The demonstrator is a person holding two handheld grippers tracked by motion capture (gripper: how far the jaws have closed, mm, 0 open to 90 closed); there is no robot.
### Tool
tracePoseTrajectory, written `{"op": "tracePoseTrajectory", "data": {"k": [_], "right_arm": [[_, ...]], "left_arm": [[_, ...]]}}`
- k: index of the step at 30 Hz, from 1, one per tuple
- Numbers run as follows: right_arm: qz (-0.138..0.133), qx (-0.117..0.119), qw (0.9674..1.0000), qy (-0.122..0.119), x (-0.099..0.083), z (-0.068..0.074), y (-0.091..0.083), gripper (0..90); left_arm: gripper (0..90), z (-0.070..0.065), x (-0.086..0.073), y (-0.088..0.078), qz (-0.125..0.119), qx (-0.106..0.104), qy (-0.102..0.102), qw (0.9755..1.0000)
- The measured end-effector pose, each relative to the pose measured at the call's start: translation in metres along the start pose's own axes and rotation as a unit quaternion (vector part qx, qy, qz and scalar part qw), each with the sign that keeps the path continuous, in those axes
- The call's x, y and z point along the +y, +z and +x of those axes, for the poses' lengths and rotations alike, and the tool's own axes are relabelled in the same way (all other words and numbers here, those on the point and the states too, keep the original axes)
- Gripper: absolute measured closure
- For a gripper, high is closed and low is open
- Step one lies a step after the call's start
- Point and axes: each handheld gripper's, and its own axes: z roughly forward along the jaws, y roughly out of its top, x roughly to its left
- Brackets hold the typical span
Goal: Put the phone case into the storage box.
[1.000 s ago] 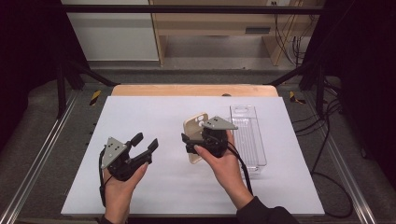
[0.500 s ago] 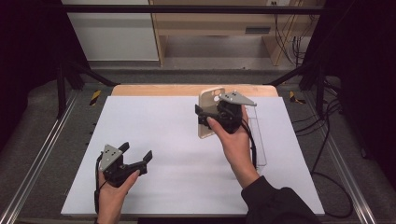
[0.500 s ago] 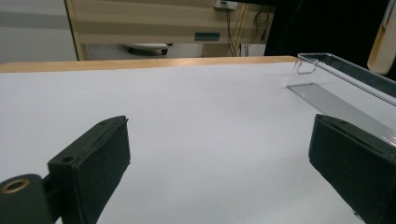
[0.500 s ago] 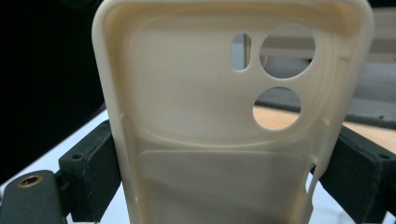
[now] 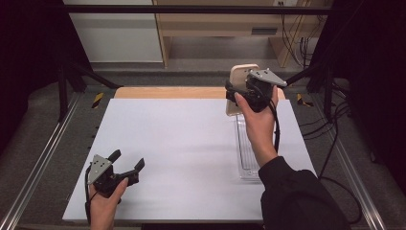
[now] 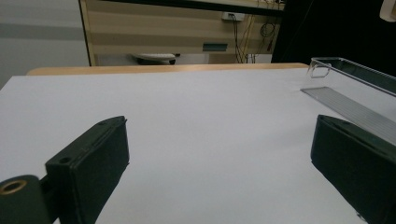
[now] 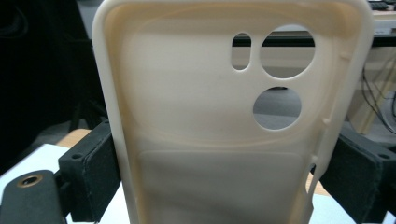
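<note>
Gripping the phone case [image 7: 224, 126] by its edges above the surface's [image 5: 191, 143] far side, the right hand-held gripper [image 5: 253, 91] risks it popping free; left hand-held gripper [image 5: 125, 165] wide open, empty

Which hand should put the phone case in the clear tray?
Probably the right gripper: it already clamps the phone case above the clear tray. The left gripper is open, far away.
</note>
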Motion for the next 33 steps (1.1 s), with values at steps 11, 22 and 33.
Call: {"op": "tracePoseTrajectory", "data": {"k": [11,22,33], "right_arm": [[0.003,-0.040,0.9991,0.014,-0.005,-0.028,0.014,10.5],[0.011,-0.063,0.9975,0.030,-0.014,-0.046,0.031,10.5],[0.031,-0.083,0.9958,0.023,-0.034,-0.054,0.043,10.5]], "left_arm": [[3.4,0.009,-0.008,-0.001,0.005,-0.003,0.000,1.0000],[3.4,0.010,-0.010,-0.001,0.007,0.001,0.009,0.9999],[3.4,0.008,-0.011,0.002,0.012,-0.006,0.013,0.9998]]}}
